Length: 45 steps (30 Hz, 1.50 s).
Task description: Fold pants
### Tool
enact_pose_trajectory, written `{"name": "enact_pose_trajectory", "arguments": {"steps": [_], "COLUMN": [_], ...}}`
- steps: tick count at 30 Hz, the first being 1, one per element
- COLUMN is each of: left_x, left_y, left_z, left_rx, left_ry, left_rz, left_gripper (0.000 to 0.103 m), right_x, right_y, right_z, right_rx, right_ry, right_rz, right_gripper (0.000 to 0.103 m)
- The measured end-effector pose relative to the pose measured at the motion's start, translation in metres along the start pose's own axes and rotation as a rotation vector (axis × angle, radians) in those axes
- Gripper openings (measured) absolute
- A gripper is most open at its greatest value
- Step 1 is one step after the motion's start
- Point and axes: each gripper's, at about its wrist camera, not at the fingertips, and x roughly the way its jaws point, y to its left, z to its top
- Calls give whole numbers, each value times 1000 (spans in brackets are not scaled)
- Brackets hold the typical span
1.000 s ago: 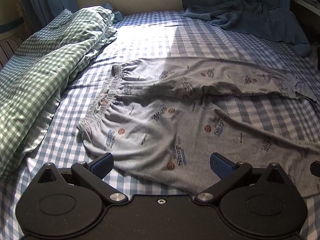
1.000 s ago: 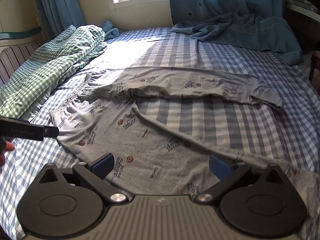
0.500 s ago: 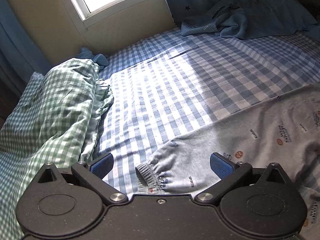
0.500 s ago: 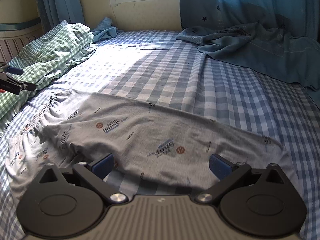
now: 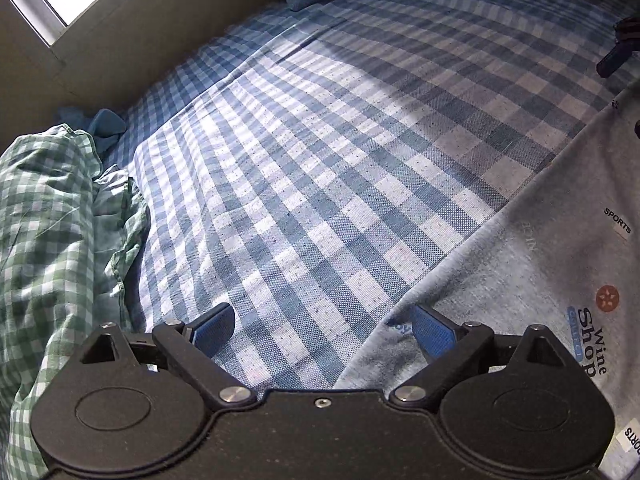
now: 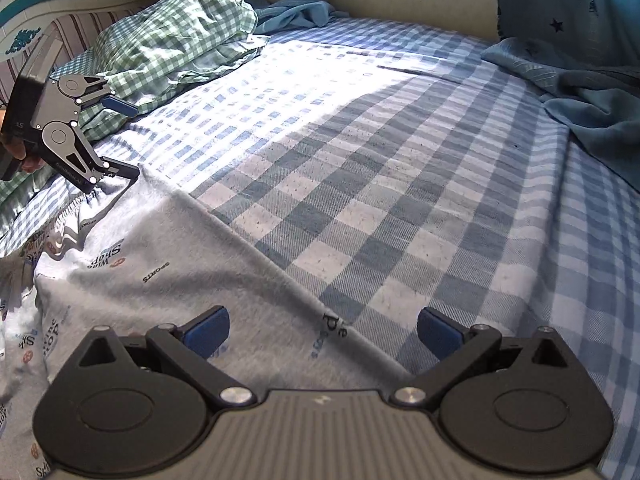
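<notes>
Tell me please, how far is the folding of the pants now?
Done: the pants lie spread on the checked bed sheet, no fold visible. In hand: the left gripper and right gripper, jaws just closing a little, straddle the far edge without pinching it. Left: gripping and every fold.

Pants [image 6: 160, 276] on bedsheet [image 6: 360, 160], pillow [image 6: 168, 40] behind left, blanket [image 6: 592, 100] far right
</notes>
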Motion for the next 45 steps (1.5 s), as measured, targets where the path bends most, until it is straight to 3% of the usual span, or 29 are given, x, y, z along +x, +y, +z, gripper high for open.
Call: {"name": "enact_pose_trajectory", "arguments": {"steps": [1,5,7,9,10,12,13,16,18,21,27,31,37,45], "left_x": [2,4,5,4,4,3,1,-8,-18,-29,-12,-21,-83,-183], "left_y": [3,11,14,15,14,9,5,-1,0,12,4,4,-8,-46], "left_z": [0,1,1,0,0,0,0,2,7,13,13,11,-8,-61], "left_rx": [6,9,-8,-20,-23,-16,-7,18,12,-91,-93,-116,-56,63], "left_ry": [6,32,40,48,60,81,83,71,36,-3,33,7,-153,-301], "left_rz": [-33,-148,-187,-219,-241,-256,-249,-208,-174,-126,-74,-58,-15,43], "left_gripper": [91,75,64,35,29,6,3,1,1,0,0,0,0,0], "right_x": [5,11,10,8,6,6,6,1,-8,-15,11,-3,-67,-158], "right_y": [-4,-5,-3,-2,1,6,10,20,24,23,17,22,51,141], "right_z": [2,6,8,9,9,9,10,13,19,28,26,23,15,-31], "right_rx": [-3,-58,-81,-85,-91,-113,-130,-173,-182,-161,-119,-100,-117,-178], "right_ry": [21,61,69,72,76,89,101,102,70,32,93,57,-36,-97], "right_rz": [18,33,30,35,39,37,31,-11,-44,-86,-114,-126,-123,-115], "right_gripper": [88,79,62,48,37,20,13,2,1,1,1,1,0,0]}}
